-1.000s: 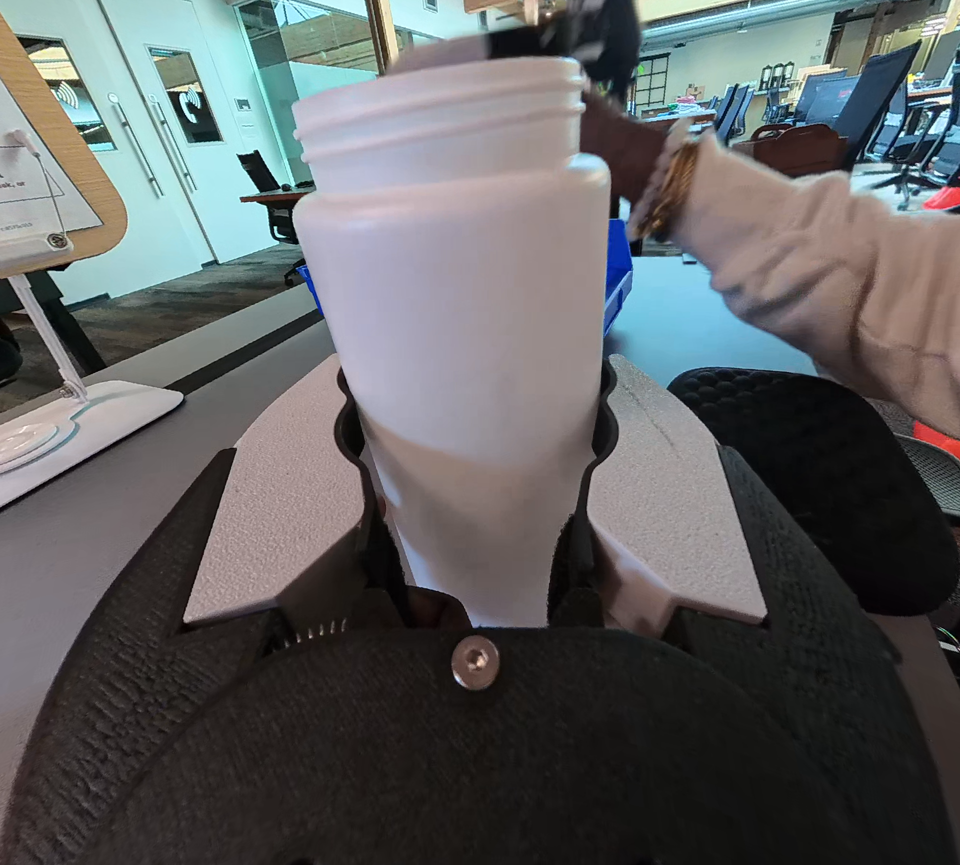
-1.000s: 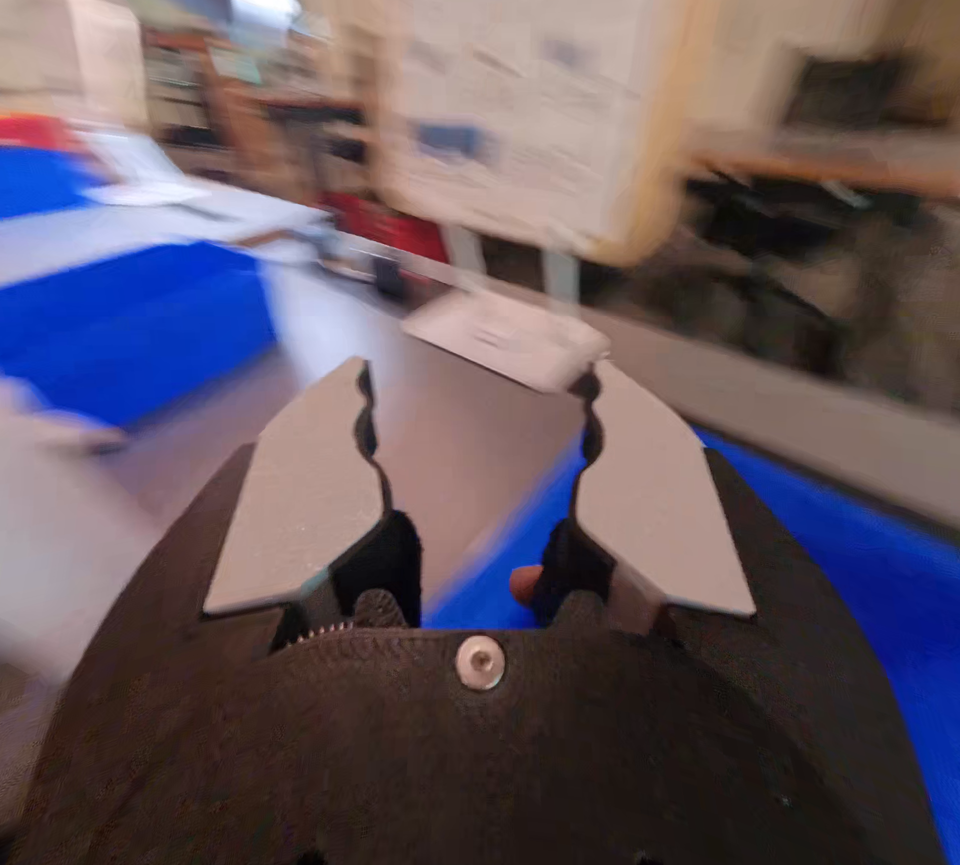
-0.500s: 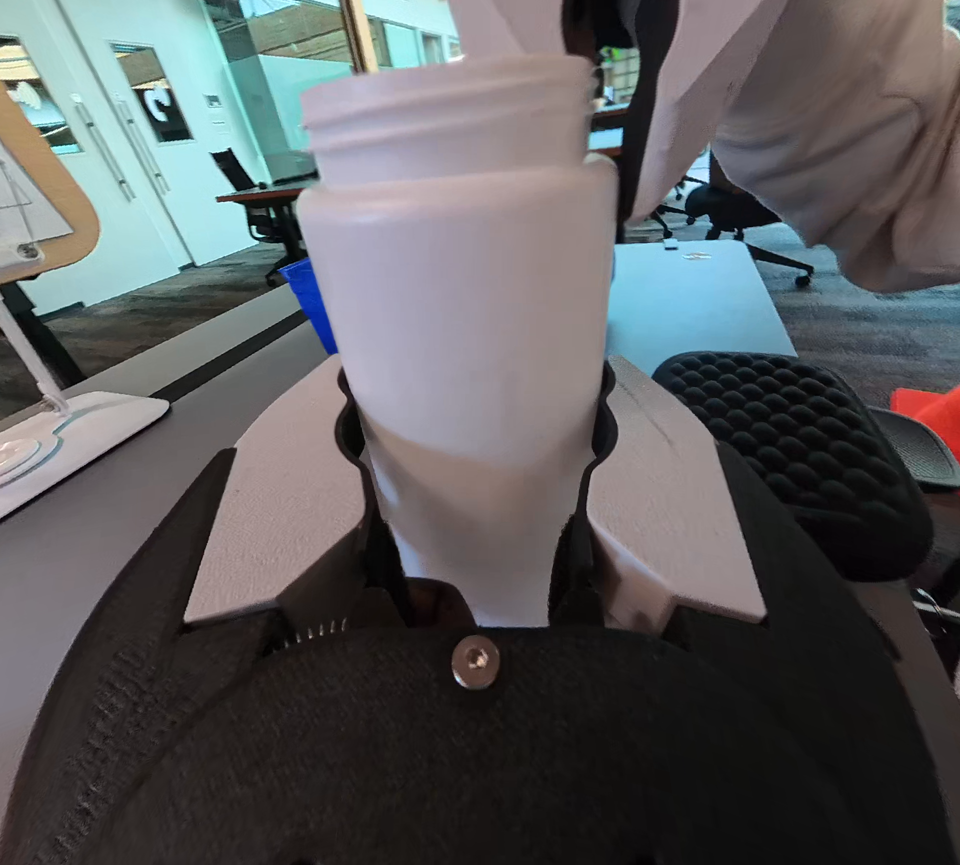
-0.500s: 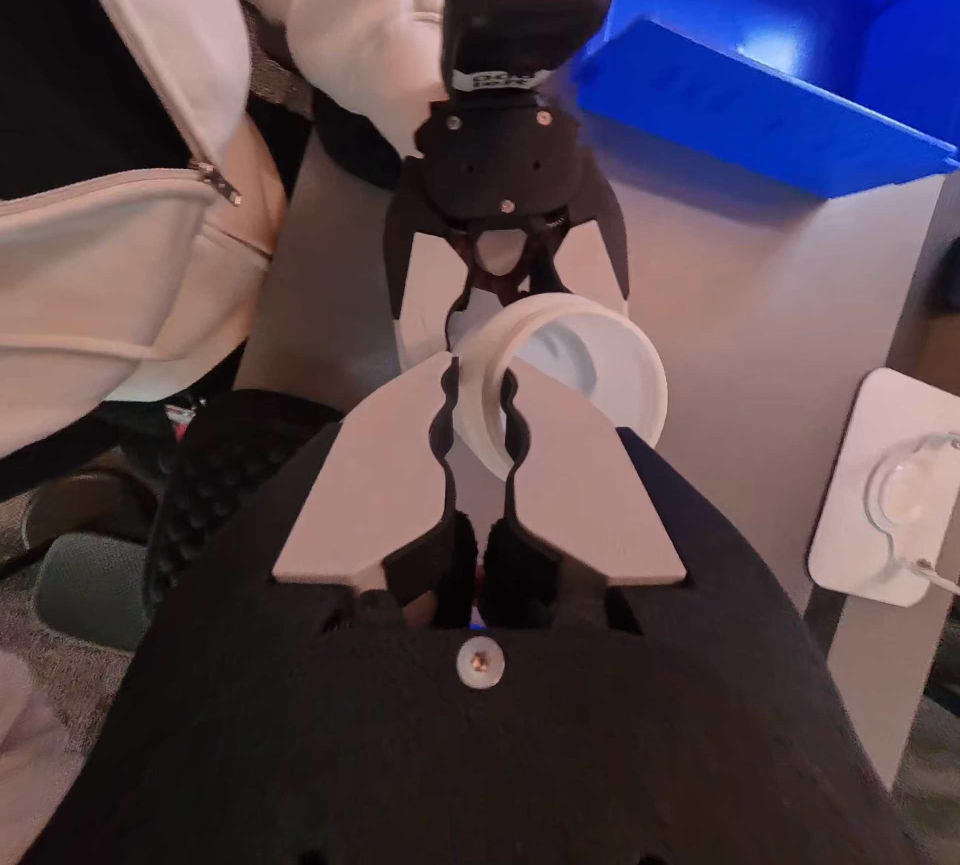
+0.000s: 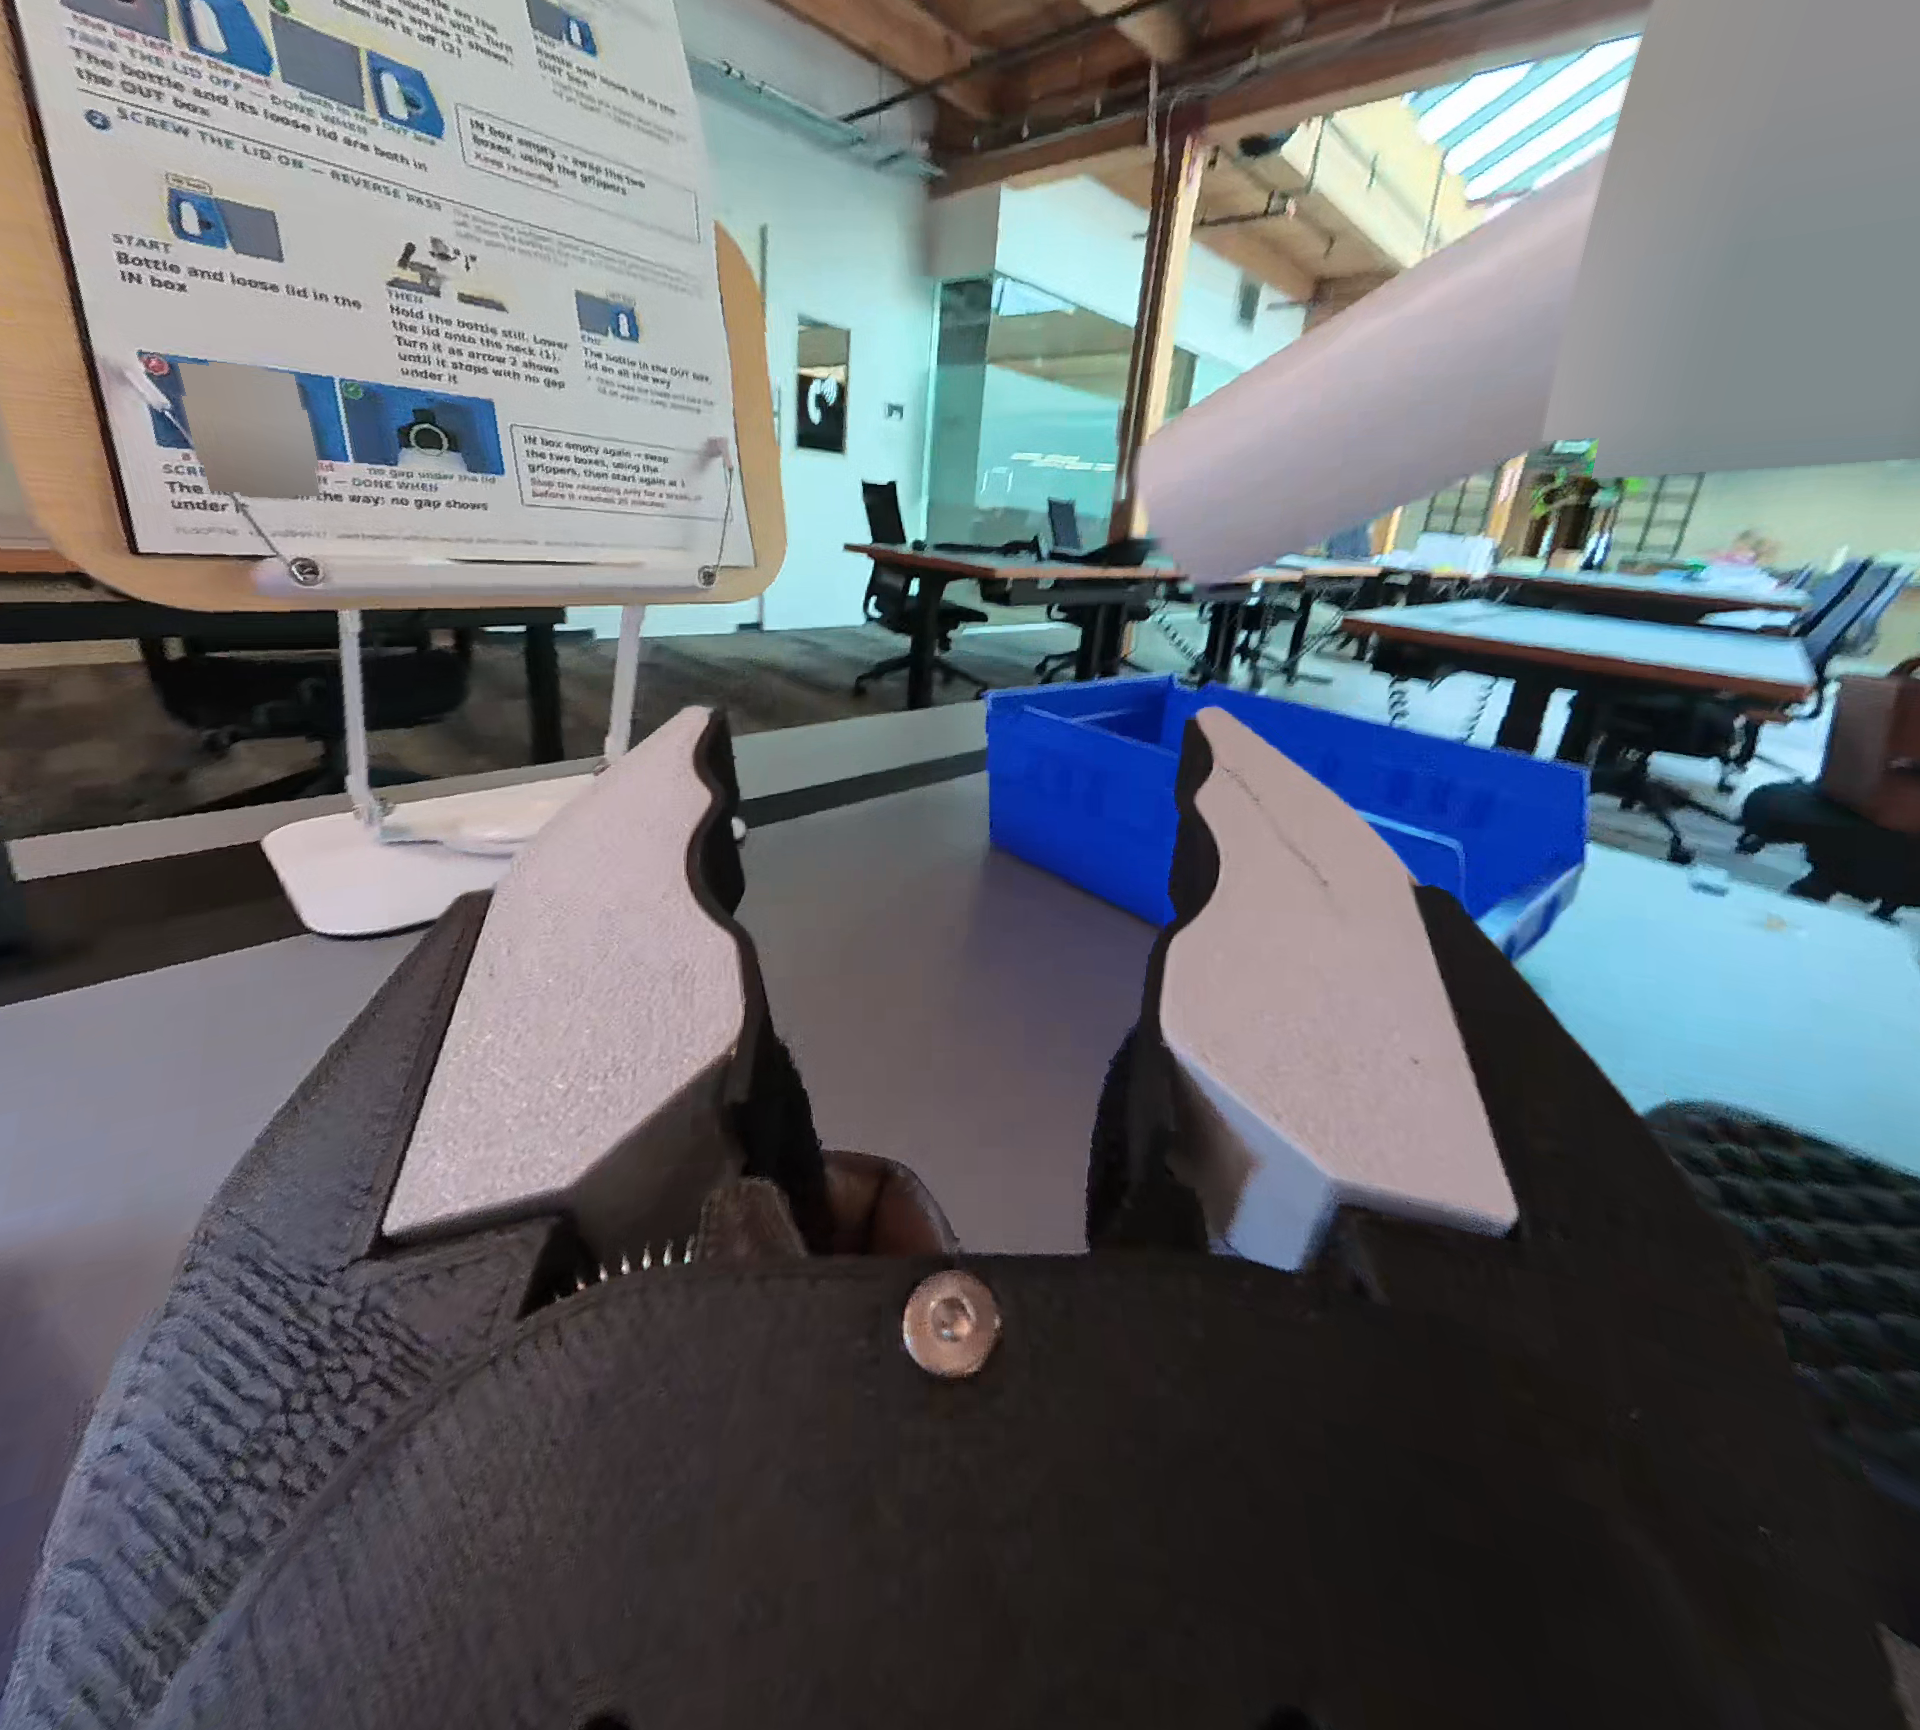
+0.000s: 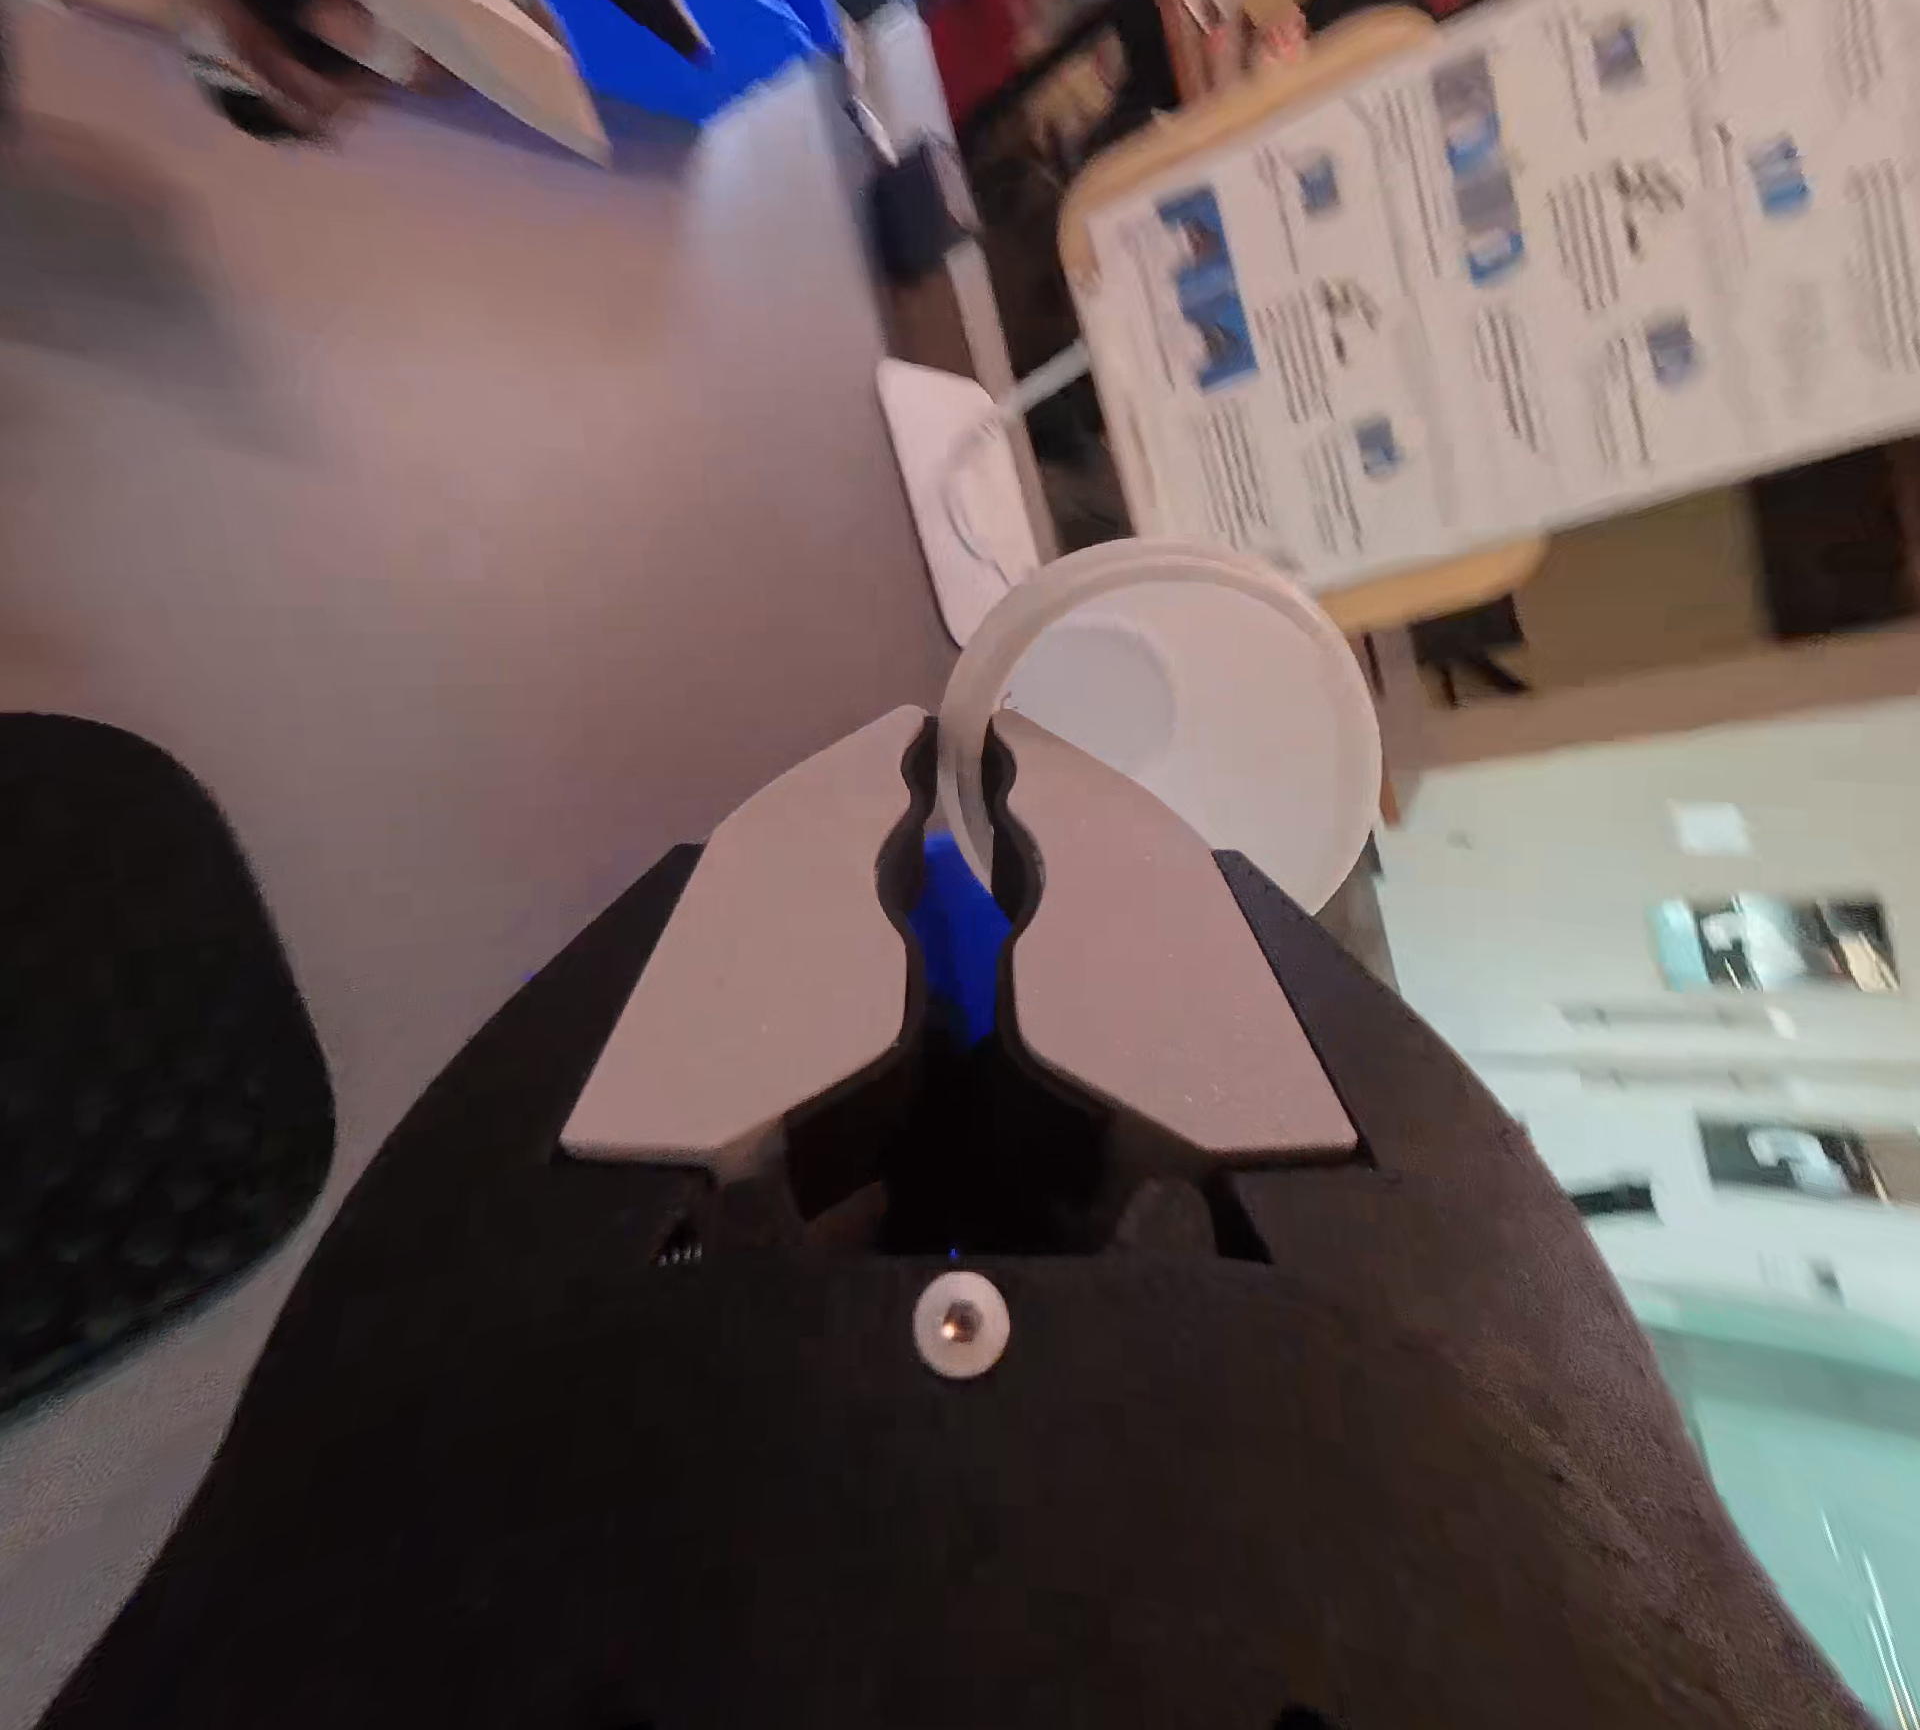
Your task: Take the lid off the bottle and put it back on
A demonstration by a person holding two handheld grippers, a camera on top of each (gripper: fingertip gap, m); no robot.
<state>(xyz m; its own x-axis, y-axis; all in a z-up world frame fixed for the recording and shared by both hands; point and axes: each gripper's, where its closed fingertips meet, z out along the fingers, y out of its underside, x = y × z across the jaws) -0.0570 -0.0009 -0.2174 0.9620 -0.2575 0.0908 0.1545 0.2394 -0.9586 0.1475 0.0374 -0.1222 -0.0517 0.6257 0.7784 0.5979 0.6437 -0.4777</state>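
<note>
My right gripper [image 6: 961,735] is shut on the rim of the white bottle [image 6: 1195,704] and pinches the wall of its open mouth. The bottle hangs in the air above the grey table [image 6: 468,485], and I look into its mouth. No lid shows in either view. My left gripper [image 5: 956,724] is open and empty, low over the table and pointing toward the blue bin [image 5: 1299,787]. It also shows blurred at the top left of the right wrist view [image 6: 649,96].
An instruction board [image 5: 364,174] on a white stand base [image 5: 416,849] stands at the table's far left. A black mesh pad [image 5: 1818,1265] lies at the near right. A person's white sleeve [image 5: 1766,122] is overhead. The right wrist view is tilted and blurred.
My left gripper has opened and let go of the bottle, then turned away toward the bin. My right gripper, shut on the bottle's rim, has carried it off and tilted.
</note>
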